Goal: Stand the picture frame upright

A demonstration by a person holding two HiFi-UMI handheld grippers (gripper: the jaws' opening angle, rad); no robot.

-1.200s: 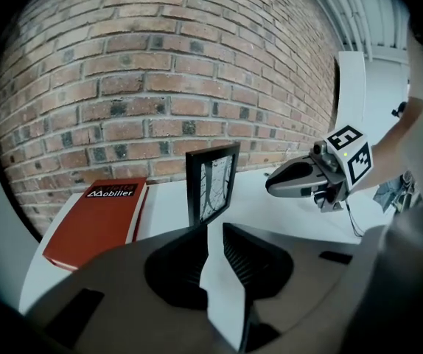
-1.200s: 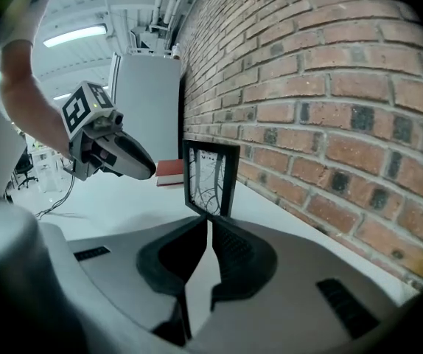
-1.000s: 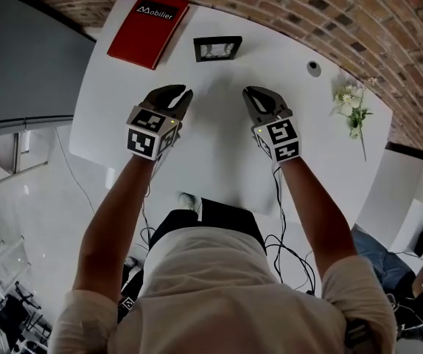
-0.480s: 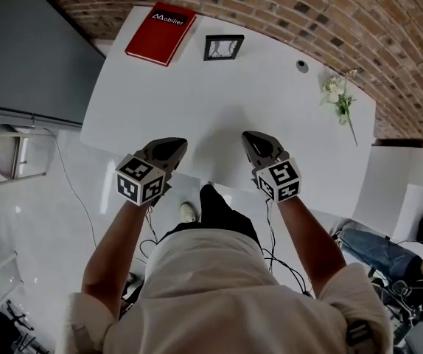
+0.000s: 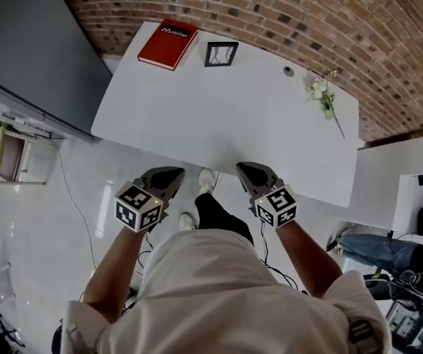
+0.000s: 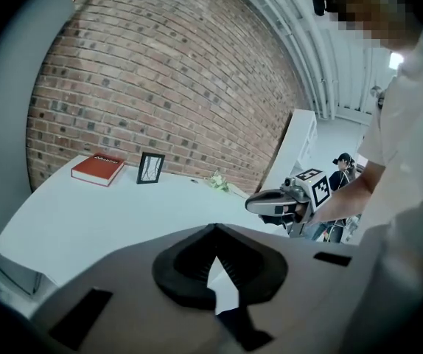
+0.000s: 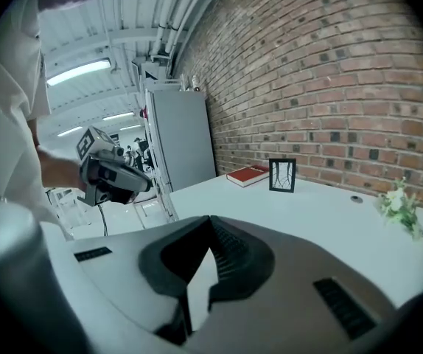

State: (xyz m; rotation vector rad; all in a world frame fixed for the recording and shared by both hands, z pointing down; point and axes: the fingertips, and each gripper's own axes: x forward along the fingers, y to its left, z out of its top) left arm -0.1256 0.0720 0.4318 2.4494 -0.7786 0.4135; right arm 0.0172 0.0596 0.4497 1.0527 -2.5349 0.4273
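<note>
The black picture frame (image 5: 221,54) stands upright near the far edge of the white table (image 5: 226,124); it also shows in the left gripper view as the frame (image 6: 150,168) and in the right gripper view as the frame (image 7: 282,175). My left gripper (image 5: 173,174) and right gripper (image 5: 245,169) hang off the table's near edge, close to the person's body and far from the frame. Both are shut with nothing between the jaws, as seen along the left gripper (image 6: 213,228) and the right gripper (image 7: 210,221).
A red book (image 5: 168,44) lies left of the frame. A sprig of white flowers (image 5: 323,98) lies at the table's right and a small round grommet (image 5: 289,71) sits near the far edge. A grey cabinet (image 5: 27,43) stands at left, a brick wall behind.
Both grippers have drawn back from over the table to beyond its near edge as the person stepped away. The left jaws went from open to shut.
</note>
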